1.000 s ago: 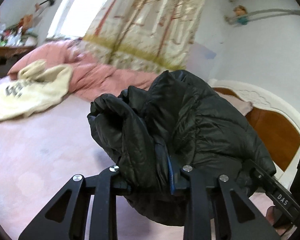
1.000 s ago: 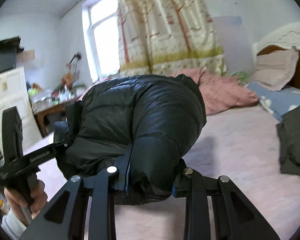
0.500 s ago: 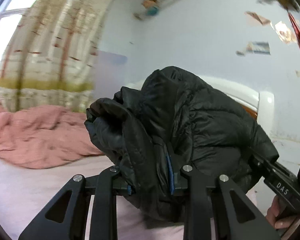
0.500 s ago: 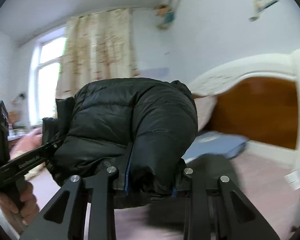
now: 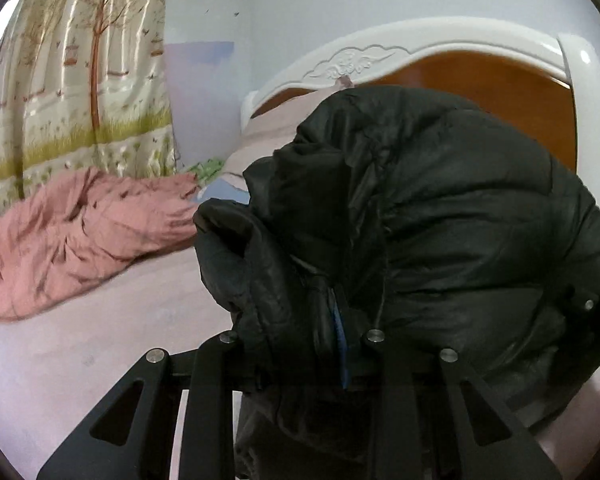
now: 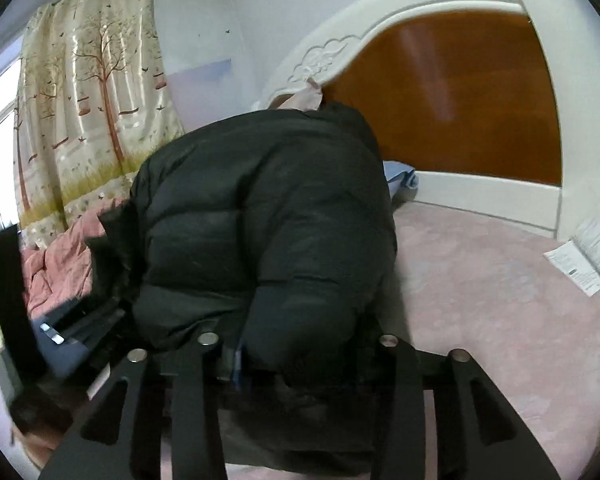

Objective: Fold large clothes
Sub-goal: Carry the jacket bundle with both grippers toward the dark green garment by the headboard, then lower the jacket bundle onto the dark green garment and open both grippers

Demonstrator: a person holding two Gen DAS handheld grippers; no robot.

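Since a second ago both cameras have swung from the window side of the room toward the head of the bed, and the bundled black puffer jacket (image 5: 420,220) has come along with them, now in front of the white-and-wood headboard (image 5: 480,76). The left gripper (image 5: 300,344) is clenched on a thick fold of the jacket; the padded fabric bulges up and forward from between its fingers and fills the middle and right of the left wrist view. The right gripper (image 6: 296,348) likewise grasps the jacket (image 6: 268,208), which billows directly ahead of its fingers. The bundle sits over the pale pink bed surface (image 6: 480,300), near the headboard end. A rumpled pink quilt (image 5: 72,232) lies toward the far edge below a tree-patterned curtain (image 5: 80,80).
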